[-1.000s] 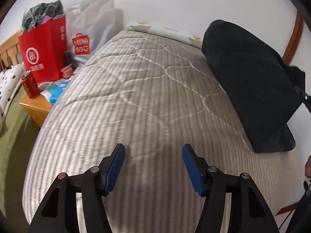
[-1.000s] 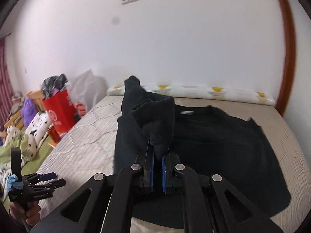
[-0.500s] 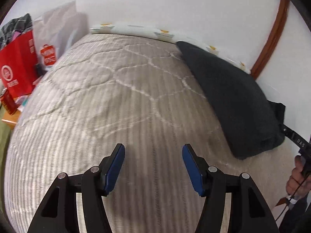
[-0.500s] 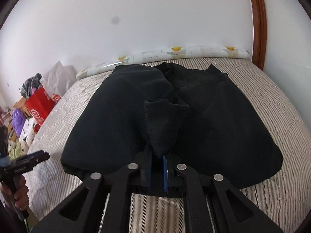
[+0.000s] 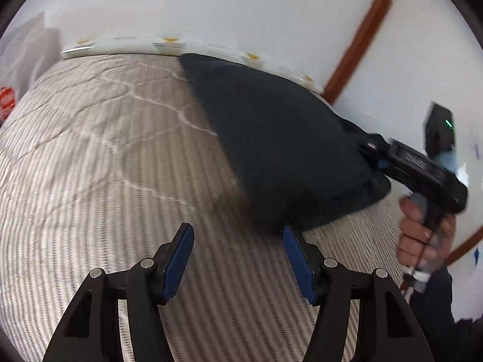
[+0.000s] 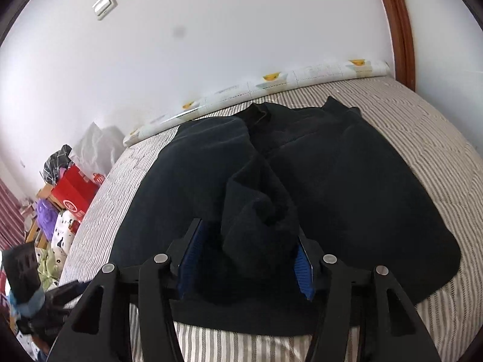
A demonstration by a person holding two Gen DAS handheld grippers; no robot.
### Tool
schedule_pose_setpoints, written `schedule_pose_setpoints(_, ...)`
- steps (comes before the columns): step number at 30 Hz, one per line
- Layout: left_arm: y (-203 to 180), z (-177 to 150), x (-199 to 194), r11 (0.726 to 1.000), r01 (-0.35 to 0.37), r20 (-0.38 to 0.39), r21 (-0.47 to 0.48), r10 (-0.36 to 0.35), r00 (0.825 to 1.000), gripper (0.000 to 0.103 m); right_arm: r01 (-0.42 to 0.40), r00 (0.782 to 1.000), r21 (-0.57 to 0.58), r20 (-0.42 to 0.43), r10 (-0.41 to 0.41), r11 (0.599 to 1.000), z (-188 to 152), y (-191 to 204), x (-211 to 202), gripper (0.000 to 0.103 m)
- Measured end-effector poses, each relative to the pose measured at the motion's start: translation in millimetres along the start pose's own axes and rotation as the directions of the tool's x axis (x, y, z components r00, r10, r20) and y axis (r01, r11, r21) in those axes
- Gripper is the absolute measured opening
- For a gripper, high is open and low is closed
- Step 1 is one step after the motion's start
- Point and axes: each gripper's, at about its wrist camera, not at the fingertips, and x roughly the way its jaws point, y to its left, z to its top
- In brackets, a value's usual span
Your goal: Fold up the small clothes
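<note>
The black sweater (image 6: pixel 347 181) lies spread across the striped quilted bed (image 6: pixel 437 138), collar end up near the patterned bolster (image 6: pixel 302 75) along the white wall; it is dark, soft and fuzzy in texture, its body flat, its lower hem a broad curve towards the near edge of the mattress. One sleeve (image 6: pixel 259 211) is folded in over the middle of the body, its cuff bunched up in a thick rumpled lump. The right gripper (image 6: pixel 246 256) sits right at that cuff; its jaws have just been opening, and now the blue pads (image 6: pixel 191 250) stand apart with the cuff slumped between them; the cloth hides part of the pad on the right side, and I cannot tell whether it still brushes that pad. From the left wrist view the sweater (image 5: pixel 280 150) shows as a dark wedge on the right half of the bed (image 5: pixel 105 166), a little blurred. The left gripper (image 5: pixel 238 256) hovers over bare striped cover just short of the sweater's near edge; fingers apart, nothing between them; the right-hand blue pad (image 5: pixel 297 267) is close beside the hem. At the sweater's far corner, a hand (image 5: pixel 422 232) grips the right gripper's handle. Off the bed's left side, a red bag (image 6: pixel 72 193) sits among a clutter of clothes.
</note>
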Motion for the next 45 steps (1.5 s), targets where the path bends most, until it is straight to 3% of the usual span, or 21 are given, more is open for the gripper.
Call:
schedule_pose_setpoints(6,-21.8,7.8,20.9,0.999,-0.001,-0.01,0.047,0.002,1.0,0.059,0.016,1.0,-0.004,-0.011,-0.016,1.0,8.5,3.3,22.7,0.052)
schedule_pose_setpoints(10,-34.0,18.2,42.9,0.999,-0.015,-0.019,0.045,0.016,1.0,0.059,0.042,0.999,-0.027,-0.016,-0.042,0.999,12.4,5.6,29.6,0.029)
schedule_pose_setpoints(12,-37.6,21.6,47.7,0.998,-0.043,-0.007,0.043,0.043,0.999,0.059,0.056,0.998,-0.06,-0.002,-0.056,0.997,12.3,5.9,25.7,0.022)
schedule_pose_setpoints(13,-39.6,23.3,50.0,0.998,-0.054,0.003,0.04,0.054,0.999,0.055,0.053,0.999,-0.066,0.003,-0.053,0.996,12.0,5.0,24.3,0.018)
schedule_pose_setpoints(14,-41.8,25.1,52.9,0.996,-0.082,0.011,0.039,0.082,0.997,0.045,0.057,0.998,-0.074,0.011,-0.056,0.996,11.0,3.7,23.0,0.017)
schedule_pose_setpoints(17,-38.9,28.4,54.8,0.993,-0.115,0.027,0.014,0.114,0.993,0.03,0.072,0.997,-0.1,0.014,-0.071,0.992,4.8,1.7,23.7,0.017)
schedule_pose_setpoints(22,-25.9,27.7,44.2,0.996,-0.085,0.049,-0.033,0.086,0.995,0.022,0.094,0.995,-0.12,-0.005,-0.095,0.988,-2.5,5.9,37.8,0.016)
schedule_pose_setpoints(28,-5.1,28.6,28.2,0.992,-0.102,0.084,-0.075,0.108,0.991,0.02,0.092,0.995,-0.155,-0.023,-0.096,0.984,-4.2,24.4,48.4,0.015)
schedule_pose_setpoints(39,57.7,14.2,-17.6,0.974,-0.169,0.106,-0.152,0.186,0.977,0.02,-0.011,0.997,-0.205,-0.075,-0.004,0.979,-20.6,92.9,70.7,0.015)
schedule_pose_setpoints(45,71.0,7.9,-23.1,0.971,-0.145,0.101,-0.189,0.166,0.981,0.022,-0.02,0.997,-0.233,-0.073,0.003,0.972,-28.7,116.0,72.9,0.015)
